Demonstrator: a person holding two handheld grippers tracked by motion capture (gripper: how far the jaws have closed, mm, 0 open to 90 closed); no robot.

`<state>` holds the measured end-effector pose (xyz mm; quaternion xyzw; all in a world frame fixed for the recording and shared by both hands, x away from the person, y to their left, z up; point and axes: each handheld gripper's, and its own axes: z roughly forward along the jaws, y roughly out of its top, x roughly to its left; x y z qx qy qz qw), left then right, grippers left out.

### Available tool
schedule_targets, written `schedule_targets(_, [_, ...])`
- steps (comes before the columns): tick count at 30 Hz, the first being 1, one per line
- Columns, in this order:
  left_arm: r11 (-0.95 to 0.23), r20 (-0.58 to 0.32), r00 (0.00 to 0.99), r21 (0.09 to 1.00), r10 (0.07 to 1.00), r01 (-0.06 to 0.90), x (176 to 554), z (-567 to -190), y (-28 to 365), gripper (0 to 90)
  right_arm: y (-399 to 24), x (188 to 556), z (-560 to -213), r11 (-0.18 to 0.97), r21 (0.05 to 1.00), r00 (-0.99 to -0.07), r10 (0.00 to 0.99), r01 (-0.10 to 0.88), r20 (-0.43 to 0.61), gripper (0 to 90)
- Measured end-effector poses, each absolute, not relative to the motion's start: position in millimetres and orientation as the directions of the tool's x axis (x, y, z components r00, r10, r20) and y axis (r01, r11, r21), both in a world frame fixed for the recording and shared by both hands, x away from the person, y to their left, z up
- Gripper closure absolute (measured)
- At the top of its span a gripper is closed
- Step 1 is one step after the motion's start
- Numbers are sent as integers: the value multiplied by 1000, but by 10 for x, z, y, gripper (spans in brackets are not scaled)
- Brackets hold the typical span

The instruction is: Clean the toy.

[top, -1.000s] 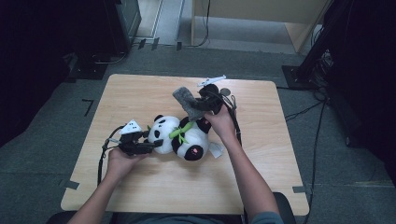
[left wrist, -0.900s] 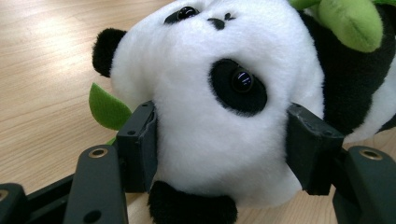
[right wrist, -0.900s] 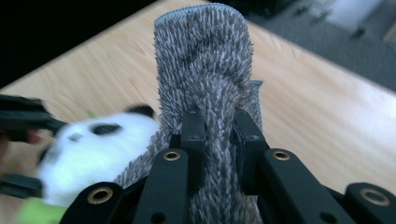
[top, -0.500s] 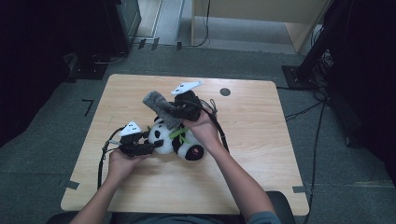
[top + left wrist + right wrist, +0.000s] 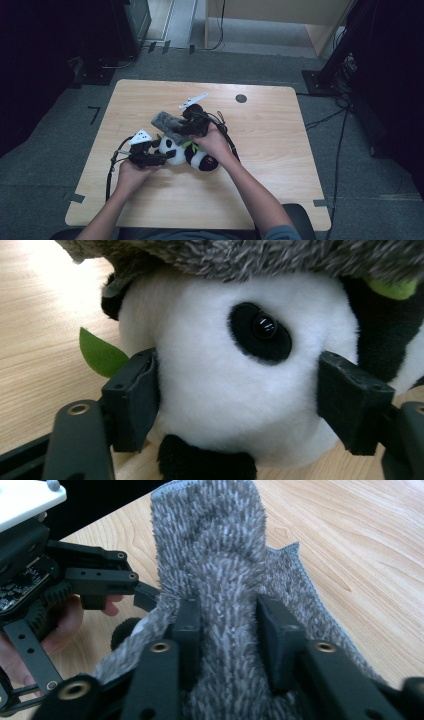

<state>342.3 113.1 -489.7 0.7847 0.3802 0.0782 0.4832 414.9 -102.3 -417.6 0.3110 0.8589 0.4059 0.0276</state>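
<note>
A black-and-white panda plush (image 5: 195, 155) lies on the wooden table (image 5: 280, 160) with a green leaf (image 5: 100, 352) beside it. My left gripper (image 5: 164, 158) comes in from the left. Its jaws have just been opening, but both pads still touch the sides of the panda's head (image 5: 220, 390). A grey fuzzy cloth (image 5: 167, 125) lies draped over the top of that head. My right gripper (image 5: 179, 131) reaches from the right and has also just been opening. A raised fold of the cloth (image 5: 215, 545) still fills the gap between its pads (image 5: 229, 625).
A small dark round hole (image 5: 241, 98) sits in the table near its far edge. A black cable (image 5: 229, 137) loops from the right gripper, and another (image 5: 111, 172) trails from the left one. Dark stands and cables surround the table on the floor.
The right gripper has carried the grey cloth leftward and down from the table's back middle onto the panda's head. The left hand has stayed put at the head.
</note>
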Motion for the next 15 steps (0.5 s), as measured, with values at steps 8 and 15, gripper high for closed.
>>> schedule_targets(8, [-259,-236,703,813,671,521,3427,-4882,1084,261,-1103,4152,-4136,489,702,-802,563,517,199,734])
schedule_targets(15, [-266,-239,701,805,672,530,3445,-4861,1083,294,-1282,4249,-4173,491,676,-755,638,549,150,752])
